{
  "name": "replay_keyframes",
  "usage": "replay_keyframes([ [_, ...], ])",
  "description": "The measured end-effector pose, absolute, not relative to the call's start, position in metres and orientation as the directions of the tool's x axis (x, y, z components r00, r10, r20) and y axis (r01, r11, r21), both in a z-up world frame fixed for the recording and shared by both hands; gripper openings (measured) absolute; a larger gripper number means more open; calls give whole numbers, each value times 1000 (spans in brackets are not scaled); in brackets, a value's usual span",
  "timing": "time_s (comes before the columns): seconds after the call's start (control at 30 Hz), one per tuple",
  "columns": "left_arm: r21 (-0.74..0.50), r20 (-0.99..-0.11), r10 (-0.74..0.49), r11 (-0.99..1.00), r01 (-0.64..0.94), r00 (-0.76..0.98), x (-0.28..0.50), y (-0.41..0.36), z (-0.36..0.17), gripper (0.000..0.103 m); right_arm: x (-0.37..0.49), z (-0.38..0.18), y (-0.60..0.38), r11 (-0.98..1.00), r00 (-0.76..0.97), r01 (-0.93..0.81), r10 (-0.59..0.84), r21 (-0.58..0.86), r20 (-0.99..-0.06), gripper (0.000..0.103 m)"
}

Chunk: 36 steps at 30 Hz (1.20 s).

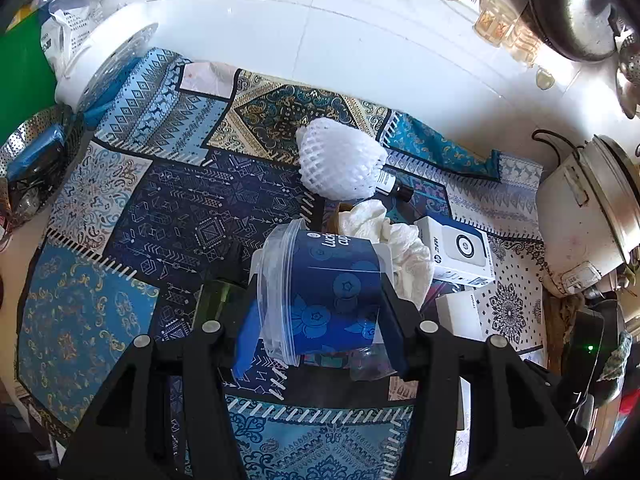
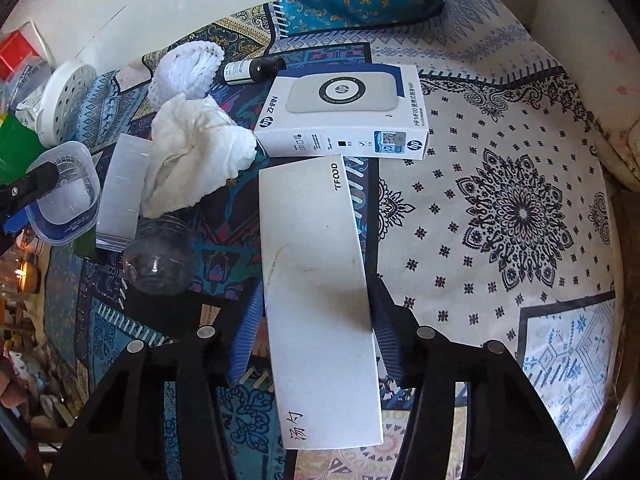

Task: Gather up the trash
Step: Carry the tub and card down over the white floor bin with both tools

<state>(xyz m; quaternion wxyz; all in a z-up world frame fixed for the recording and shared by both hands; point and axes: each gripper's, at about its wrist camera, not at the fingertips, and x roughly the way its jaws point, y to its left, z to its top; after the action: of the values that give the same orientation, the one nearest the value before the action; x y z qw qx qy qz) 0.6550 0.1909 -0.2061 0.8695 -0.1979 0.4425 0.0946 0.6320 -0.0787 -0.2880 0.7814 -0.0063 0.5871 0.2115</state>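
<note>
Your left gripper [image 1: 320, 316] is straddling a clear plastic cup [image 1: 320, 292] with a blue printed sleeve, lying on its side on the patterned cloth [image 1: 140, 200] that is covering the bench; its jaws are sitting half spread against the cup's two sides, though you cannot tell from this view how firmly they are pressing. Your right gripper [image 2: 316, 340] is reaching over a long white box [image 2: 320, 292] marked TFOOD, and its jaws are flanking the box at its sides, seemingly pinching it. Only the left view is showing the wok [image 1: 572, 8] and cutlery at the far edge, the metal pot [image 1: 592, 216] on the right, and the perforated steel basket [image 1: 36, 160] on the left. Only the right view is showing the cup's open mouth [image 2: 66, 188] with the left gripper's finger [image 2: 36, 182] lying across it, the frosted plastic box [image 2: 120, 192] just beside it, and a small clear jar [image 2: 160, 256] lying near the white box. Both views are catching the crumpled white paper towel [image 1: 400, 248], the white foam fruit net [image 1: 340, 160], the small dark bottle [image 1: 394, 186] and the printed white carton [image 1: 460, 252], all clustered together between the cup and the long box.
</note>
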Motion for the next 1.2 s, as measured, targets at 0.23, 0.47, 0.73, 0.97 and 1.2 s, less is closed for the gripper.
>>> replay_keyframes([
  [0.23, -264, -754, -36, 930, -254, 655, 610, 202, -167, 52, 592, -243, -80, 928, 333, -292, 326, 232, -885, 50],
  [0.47, -236, -709, -83, 964, -125, 700, 547, 202, -136, 52, 525, -197, -69, 942, 454, -256, 317, 219, -833, 50],
  [0.73, -247, -689, -135, 967, -56, 712, 476, 186, -121, 52, 462, -177, -54, 935, 487, -278, 335, 221, -807, 50],
  [0.97, -256, -707, -131, 964, -78, 695, 417, 165, -130, 52, 406, -179, -55, 911, 471, -353, 372, 215, -800, 50],
  [1.2, -246, -740, -82, 957, -155, 667, 357, 133, -150, 52, 349, -195, -75, 881, 419, -416, 406, 225, -813, 50],
])
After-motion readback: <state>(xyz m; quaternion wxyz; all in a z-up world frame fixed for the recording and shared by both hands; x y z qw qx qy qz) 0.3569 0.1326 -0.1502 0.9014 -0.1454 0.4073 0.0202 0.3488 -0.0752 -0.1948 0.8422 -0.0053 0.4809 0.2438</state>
